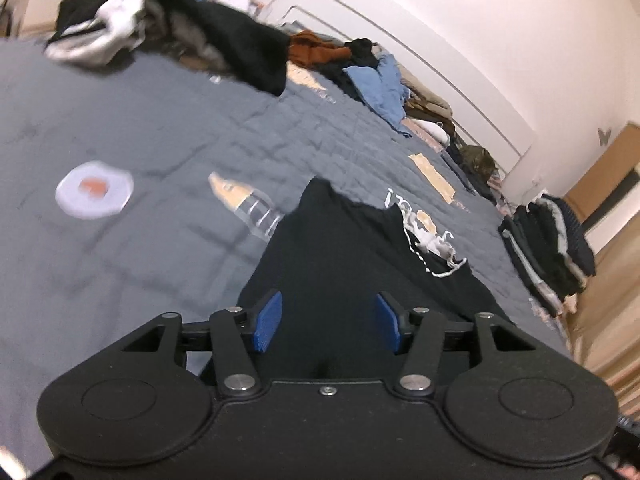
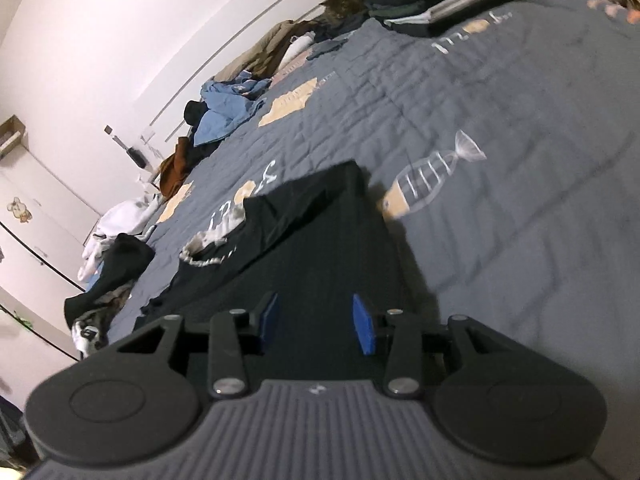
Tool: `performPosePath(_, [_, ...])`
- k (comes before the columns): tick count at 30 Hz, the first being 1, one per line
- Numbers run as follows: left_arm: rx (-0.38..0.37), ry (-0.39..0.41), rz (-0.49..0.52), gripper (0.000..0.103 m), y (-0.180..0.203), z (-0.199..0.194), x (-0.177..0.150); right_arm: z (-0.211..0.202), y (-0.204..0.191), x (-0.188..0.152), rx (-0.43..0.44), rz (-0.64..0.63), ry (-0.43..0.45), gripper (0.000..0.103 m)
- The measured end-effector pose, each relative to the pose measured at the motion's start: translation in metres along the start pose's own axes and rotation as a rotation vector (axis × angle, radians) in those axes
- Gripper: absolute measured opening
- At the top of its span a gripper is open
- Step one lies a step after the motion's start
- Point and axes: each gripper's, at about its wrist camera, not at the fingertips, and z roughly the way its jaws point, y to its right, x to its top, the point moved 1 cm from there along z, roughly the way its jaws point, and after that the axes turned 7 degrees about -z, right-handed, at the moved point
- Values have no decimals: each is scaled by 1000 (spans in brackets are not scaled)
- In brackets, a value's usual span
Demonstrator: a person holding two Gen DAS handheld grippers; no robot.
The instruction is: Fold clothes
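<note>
The black garment (image 1: 352, 264) lies spread on the grey quilt (image 1: 160, 128), and it runs lengthwise straight ahead of both tools, its near end under their fingers and its far end tapering to a corner away from them. In the left wrist view the left gripper (image 1: 327, 322) hangs over that near end with its blue pads (image 1: 267, 322) standing apart and nothing between them; the cloth's waistband and white drawstring (image 1: 436, 256) lie ahead and to its right. In the right wrist view the right gripper (image 2: 317, 323) is likewise over the near end, pads apart and empty, with the same drawstring (image 2: 208, 254) ahead and to its left. So the two tools sit side by side at one short edge, about equally near, and the garment's long axis points away from both. A fold would probably carry this near edge forward along that axis. Heaps of other clothes (image 1: 168, 28) lie well beyond, along the far side of the quilt.
</note>
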Motion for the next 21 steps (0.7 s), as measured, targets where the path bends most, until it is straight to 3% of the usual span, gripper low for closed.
performPosePath(9, [21, -9, -180, 53, -44, -36, -35, -30, -5, -48, 50, 64, -24, 40])
performPosePath(21, [49, -47, -270, 53, -58, -3, -57, -19, 25, -89, 89, 320, -59, 40])
